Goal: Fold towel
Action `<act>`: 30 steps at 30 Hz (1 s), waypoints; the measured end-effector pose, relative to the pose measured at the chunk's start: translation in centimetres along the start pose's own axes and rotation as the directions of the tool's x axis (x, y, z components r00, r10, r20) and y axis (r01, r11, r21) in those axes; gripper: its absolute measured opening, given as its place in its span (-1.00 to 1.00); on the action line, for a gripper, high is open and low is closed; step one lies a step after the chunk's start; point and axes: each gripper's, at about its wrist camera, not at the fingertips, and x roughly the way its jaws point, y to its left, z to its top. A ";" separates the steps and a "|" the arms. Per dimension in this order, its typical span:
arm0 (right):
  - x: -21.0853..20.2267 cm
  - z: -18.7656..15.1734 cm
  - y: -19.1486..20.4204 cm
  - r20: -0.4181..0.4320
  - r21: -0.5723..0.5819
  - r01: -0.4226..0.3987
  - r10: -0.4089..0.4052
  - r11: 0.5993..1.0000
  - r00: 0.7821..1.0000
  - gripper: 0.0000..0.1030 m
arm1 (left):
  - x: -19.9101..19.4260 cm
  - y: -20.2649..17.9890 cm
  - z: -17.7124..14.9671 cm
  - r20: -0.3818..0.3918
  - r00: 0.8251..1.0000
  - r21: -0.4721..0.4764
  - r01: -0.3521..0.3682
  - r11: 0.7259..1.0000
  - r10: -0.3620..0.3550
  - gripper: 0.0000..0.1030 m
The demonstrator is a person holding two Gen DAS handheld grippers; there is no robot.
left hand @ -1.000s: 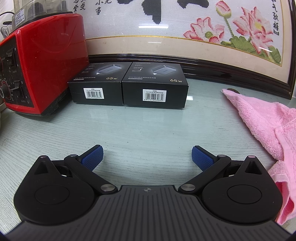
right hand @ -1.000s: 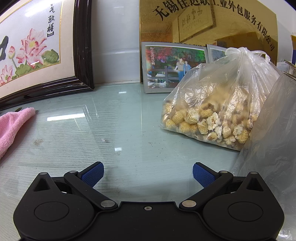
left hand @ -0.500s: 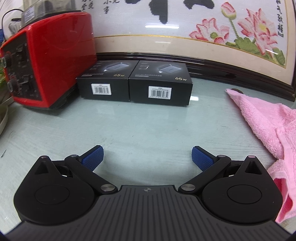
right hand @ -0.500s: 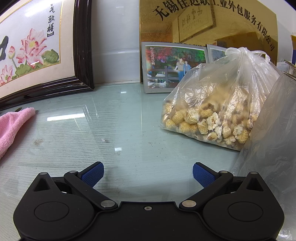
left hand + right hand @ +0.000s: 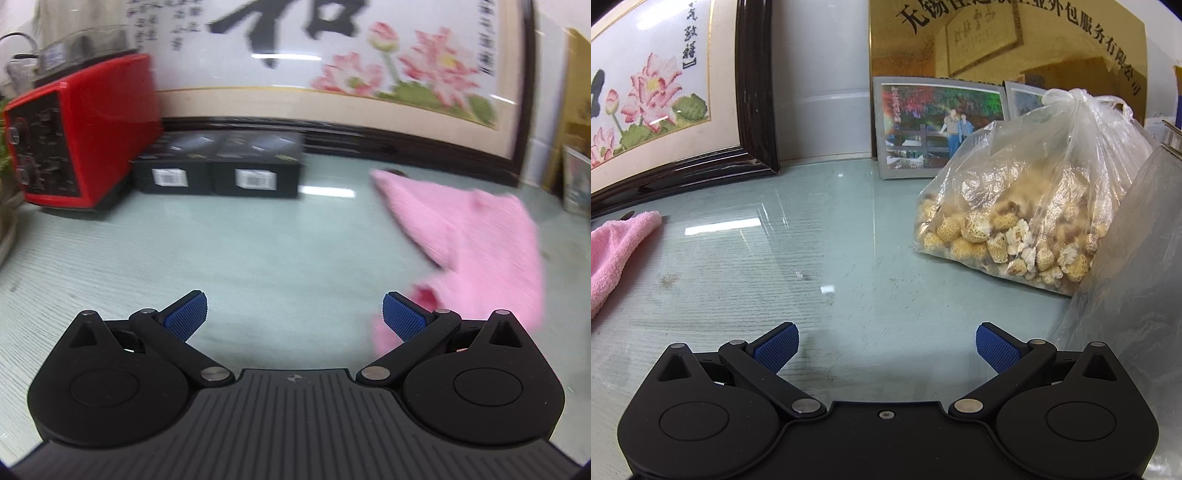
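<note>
A pink towel [image 5: 480, 240] lies crumpled on the glass table at the right of the left wrist view. One corner of the towel [image 5: 617, 247] shows at the left edge of the right wrist view. My left gripper [image 5: 293, 315] is open and empty, with its right finger just in front of the towel's near edge. My right gripper [image 5: 886, 349] is open and empty over bare glass, well to the right of the towel.
A red appliance [image 5: 77, 133] and two black boxes [image 5: 221, 170] stand at the back left. A framed embroidery [image 5: 332, 74] leans along the back. A clear bag of dried mushrooms [image 5: 1027, 206], a framed photo [image 5: 938, 125] and another plastic bag [image 5: 1137, 277] stand at the right.
The left gripper has pulled back and swung right, so more of the towel is in view and closer to its right finger. The right gripper has not moved.
</note>
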 end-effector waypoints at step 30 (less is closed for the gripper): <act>-13.2 3.4 13.7 0.201 -0.297 -0.299 0.366 0.907 0.909 0.99 | 1.7 -4.4 -0.5 -0.044 0.981 -0.016 0.190 0.982 -0.191 1.00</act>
